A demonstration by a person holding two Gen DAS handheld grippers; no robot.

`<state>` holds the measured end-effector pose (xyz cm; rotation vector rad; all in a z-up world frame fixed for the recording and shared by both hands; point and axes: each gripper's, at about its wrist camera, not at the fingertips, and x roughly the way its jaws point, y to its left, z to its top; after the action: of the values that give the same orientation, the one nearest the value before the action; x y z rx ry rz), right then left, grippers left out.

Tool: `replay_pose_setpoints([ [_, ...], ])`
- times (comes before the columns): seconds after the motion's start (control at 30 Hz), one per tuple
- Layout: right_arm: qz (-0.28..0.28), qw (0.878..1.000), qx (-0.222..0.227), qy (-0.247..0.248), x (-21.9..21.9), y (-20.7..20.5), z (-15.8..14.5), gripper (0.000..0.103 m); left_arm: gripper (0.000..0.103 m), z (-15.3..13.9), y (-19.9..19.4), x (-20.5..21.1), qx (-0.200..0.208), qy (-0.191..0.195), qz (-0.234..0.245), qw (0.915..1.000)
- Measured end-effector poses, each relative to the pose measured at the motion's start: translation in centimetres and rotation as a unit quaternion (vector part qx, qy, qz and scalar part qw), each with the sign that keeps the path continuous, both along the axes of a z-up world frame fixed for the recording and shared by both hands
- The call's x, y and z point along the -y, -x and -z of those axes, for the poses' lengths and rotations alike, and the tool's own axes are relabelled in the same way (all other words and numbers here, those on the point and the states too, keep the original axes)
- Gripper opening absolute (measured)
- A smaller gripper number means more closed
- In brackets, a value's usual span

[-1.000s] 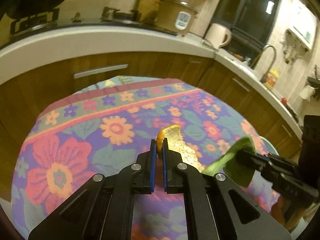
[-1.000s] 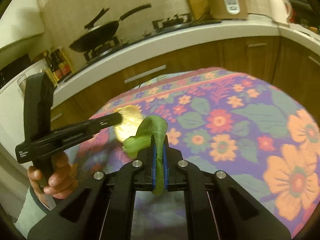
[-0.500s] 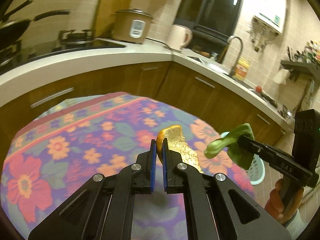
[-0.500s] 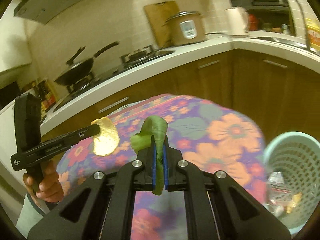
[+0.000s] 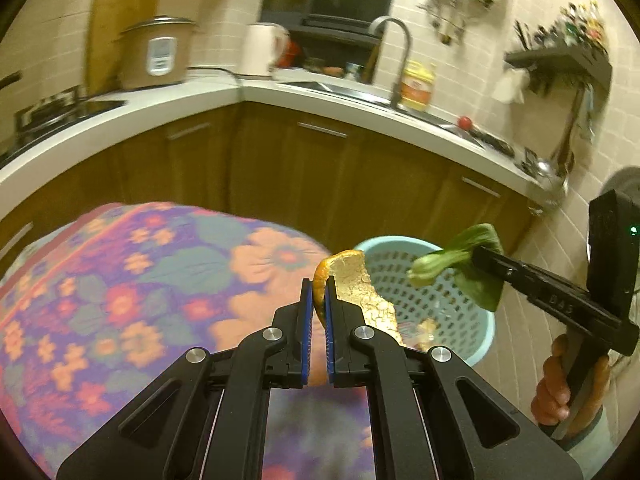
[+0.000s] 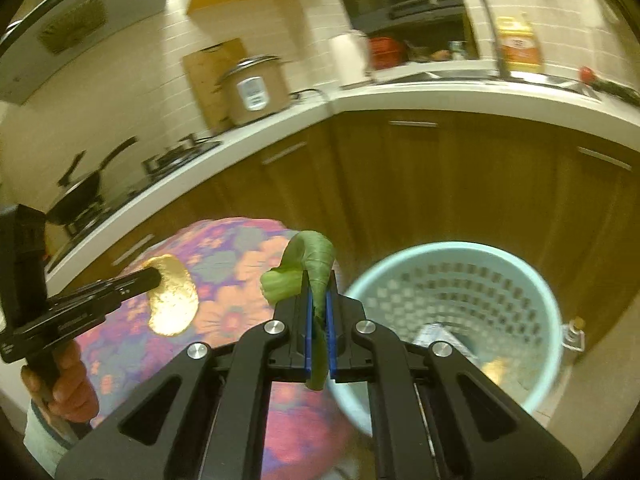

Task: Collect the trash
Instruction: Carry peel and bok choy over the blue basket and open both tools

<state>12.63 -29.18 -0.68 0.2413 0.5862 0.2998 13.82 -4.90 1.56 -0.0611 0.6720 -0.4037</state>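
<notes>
- Left gripper (image 5: 316, 294) was clamped on orange peel (image 5: 352, 280), frame center.
- Right gripper (image 6: 318, 308) was pinched shut on green leaf (image 6: 314, 264).
- Bin (image 6: 532, 280), lower right, already held scraps; both pieces undropped.

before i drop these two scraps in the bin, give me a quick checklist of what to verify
1. Left gripper holds the orange peel: ok, its fingers are shut on it.
2. Right gripper holds the green leaf: ok, pinched firmly.
3. Bin mouth is free to take more: ok, only a little trash at the bottom.
4. Leaf is over the bin opening: not ok, in the right wrist view it sits left of the rim.
5. Peel is over the bin opening: cannot tell, it overlaps the near rim in the left wrist view.
6. Nothing left on the tablecloth: cannot tell, only part is visible.
</notes>
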Motion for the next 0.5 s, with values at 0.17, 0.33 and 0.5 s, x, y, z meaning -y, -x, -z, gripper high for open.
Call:
replay_pose_setpoints([
  [0.17,0.033,0.999,-0.034,-0.001,3.5,-0.9,2.3,0.004,0.003,1.3,-1.7,5.2,-0.011,-0.010,0.030,0.9994],
  [0.33,0.052,0.996,-0.069,-0.008,5.8,-2.1,5.0,0.004,0.003,3.2,-3.5,9.7,-0.033,-0.023,0.053,0.9978],
  [0.5,0.065,0.994,-0.091,-0.016,7.2,-3.0,6.4,0.004,0.003,4.7,-4.7,12.6,-0.049,-0.038,0.063,0.9961],
])
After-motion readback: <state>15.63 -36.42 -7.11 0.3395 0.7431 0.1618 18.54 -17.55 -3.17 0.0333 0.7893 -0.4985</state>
